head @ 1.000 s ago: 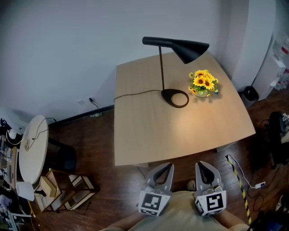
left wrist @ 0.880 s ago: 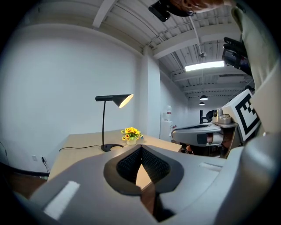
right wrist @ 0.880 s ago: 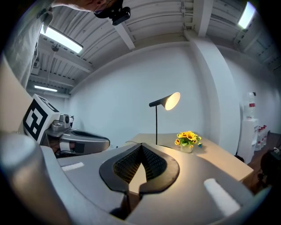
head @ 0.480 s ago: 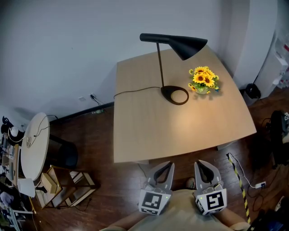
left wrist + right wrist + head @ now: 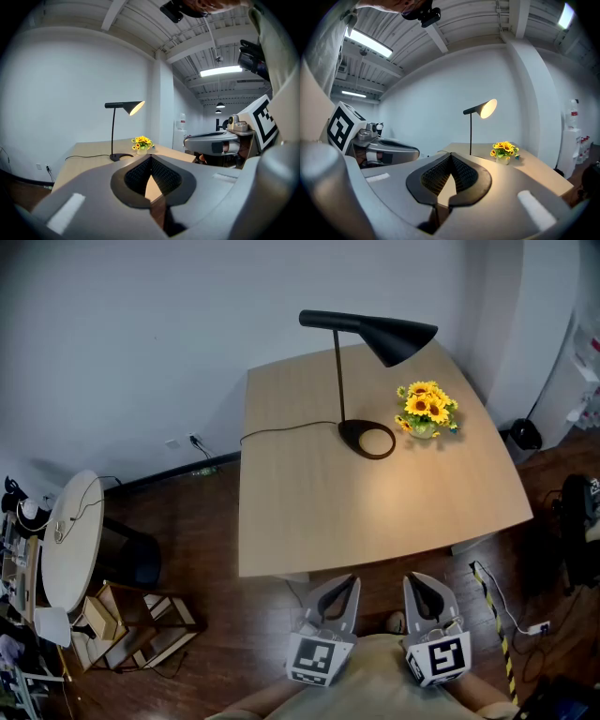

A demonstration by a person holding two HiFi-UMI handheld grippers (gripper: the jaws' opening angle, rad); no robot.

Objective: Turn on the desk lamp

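The black desk lamp (image 5: pixel 389 338) stands upper centre of the head view, at the far side of the wooden table (image 5: pixel 375 512). Its shade glows and throws a warm patch on the tabletop. Just right of its round base sits a small bunch of sunflowers (image 5: pixel 427 409). The cord (image 5: pixel 281 432) runs left off the table edge. At the bottom of the frame, off the table's near edge, the left gripper (image 5: pixel 352 584) and right gripper (image 5: pixel 417 584) each have their jaw tips pressed together, holding nothing.
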